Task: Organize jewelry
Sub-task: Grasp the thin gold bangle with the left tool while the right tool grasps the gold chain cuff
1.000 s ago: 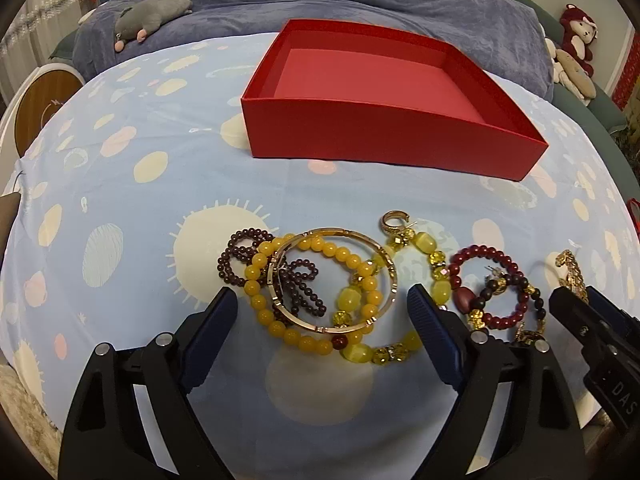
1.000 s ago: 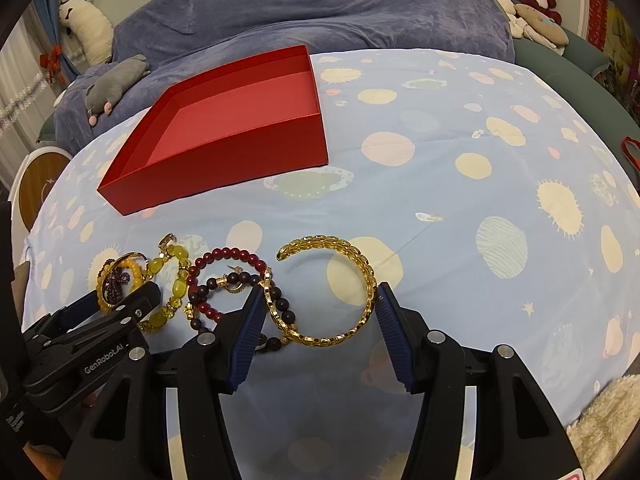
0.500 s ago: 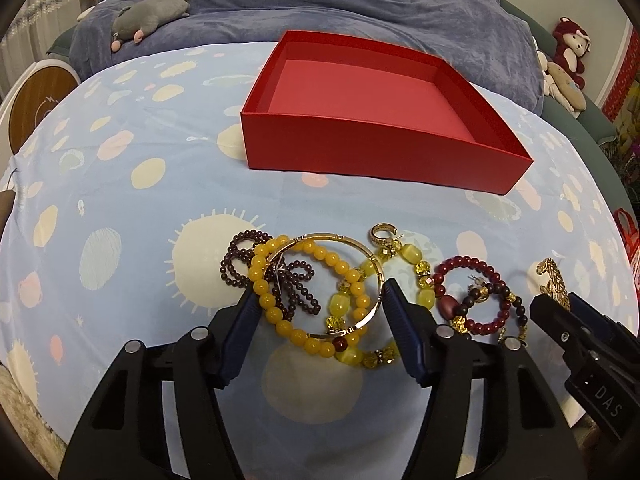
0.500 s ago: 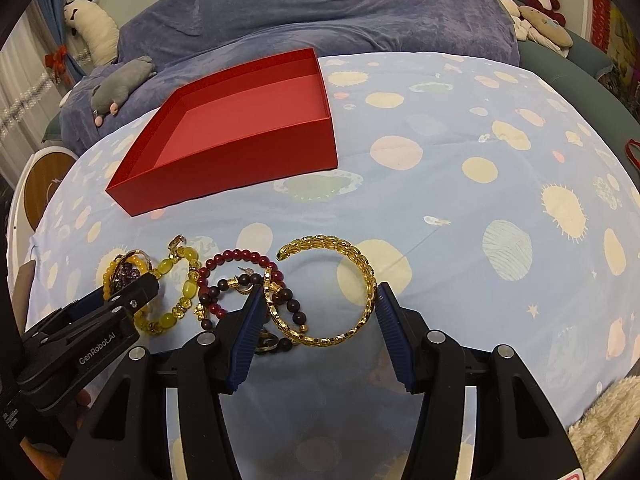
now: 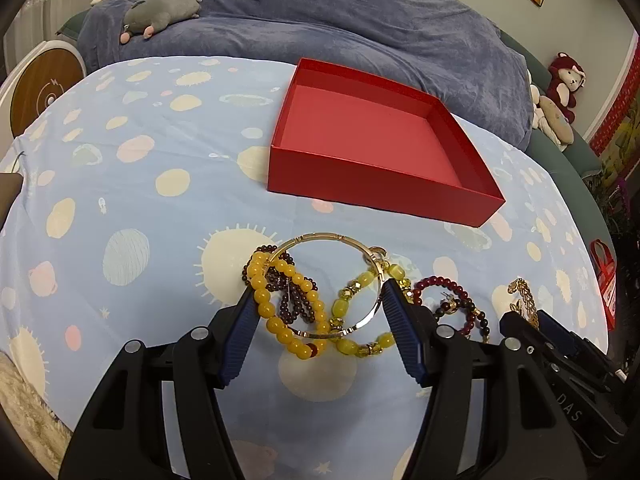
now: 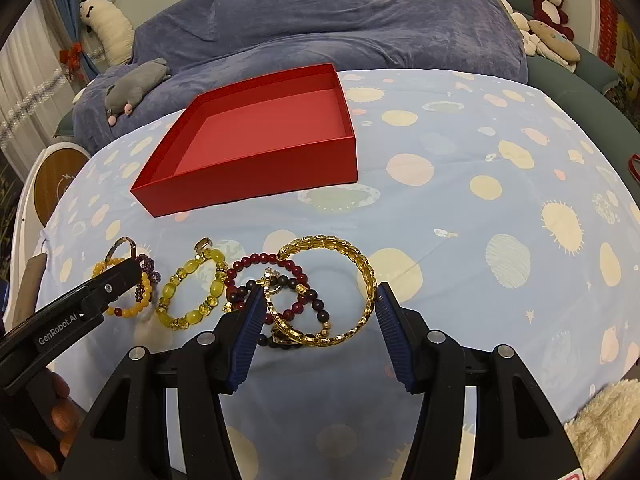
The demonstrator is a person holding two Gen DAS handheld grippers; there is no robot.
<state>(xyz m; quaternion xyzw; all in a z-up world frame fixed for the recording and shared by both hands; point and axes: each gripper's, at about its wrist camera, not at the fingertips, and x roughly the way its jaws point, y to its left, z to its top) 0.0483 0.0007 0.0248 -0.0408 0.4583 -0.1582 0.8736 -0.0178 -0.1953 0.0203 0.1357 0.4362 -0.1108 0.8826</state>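
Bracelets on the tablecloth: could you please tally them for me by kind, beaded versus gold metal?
Beaded bracelets: 5
Gold metal bangles: 2
Total: 7

Your red box (image 5: 384,176) sits on pale blue bedsheet (image 5: 160,208) patterned with cream suns and planets; yellow bead bracelet (image 5: 276,312), dark red bead bracelet (image 6: 280,280), gold chain bangle (image 6: 352,256); blue-grey blanket (image 5: 340,12).

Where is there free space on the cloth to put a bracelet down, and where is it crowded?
The red box is empty inside. The blue cloth is bare right of the box and past the gold link bangle. A bare strip runs between the box and the jewelry. Crowded: the near row, from the yellow bead bracelet to that bangle.
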